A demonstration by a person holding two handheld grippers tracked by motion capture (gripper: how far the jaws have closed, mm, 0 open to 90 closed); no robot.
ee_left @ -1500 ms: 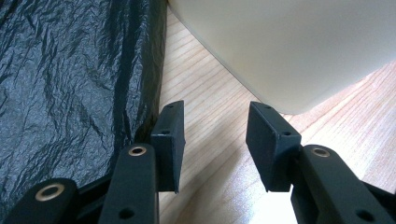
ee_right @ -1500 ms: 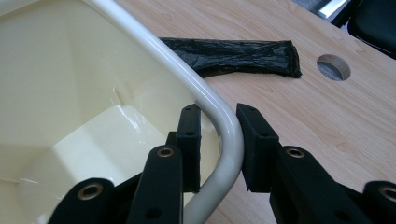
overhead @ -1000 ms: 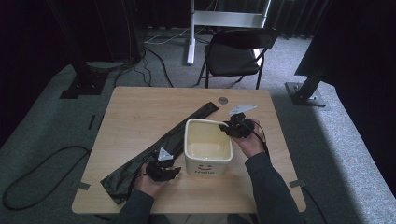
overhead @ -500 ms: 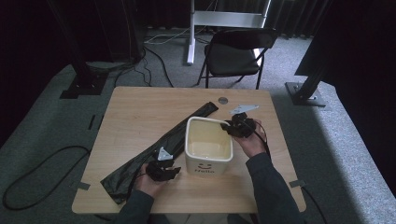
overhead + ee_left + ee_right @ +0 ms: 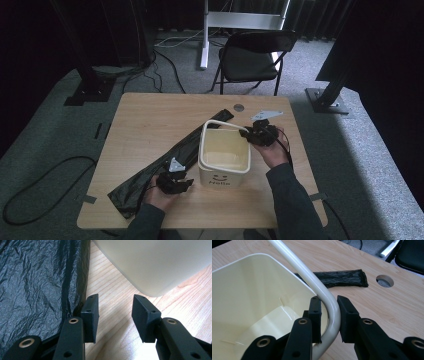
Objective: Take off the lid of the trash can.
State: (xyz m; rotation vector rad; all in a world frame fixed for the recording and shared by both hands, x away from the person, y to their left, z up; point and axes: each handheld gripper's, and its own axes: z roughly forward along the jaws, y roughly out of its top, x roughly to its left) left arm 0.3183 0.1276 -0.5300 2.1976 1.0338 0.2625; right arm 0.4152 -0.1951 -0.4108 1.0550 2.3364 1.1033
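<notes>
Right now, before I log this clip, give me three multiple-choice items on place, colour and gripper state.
1. Where does the black plastic bag lie relative to the bin?
A. inside it
B. on the table beside and behind it
C. on the chair

2. What colour is the bin?
A. cream
B. red
C. blue

3. What is the right hand-held gripper doing?
A. hanging open over bare wood
B. closed on the bag
C. closed around the bin's handle

Answers: 1 B, the high view shows it stretched across the tabletop; 2 A, pale walls; 3 C, jaws flank the tube.
</notes>
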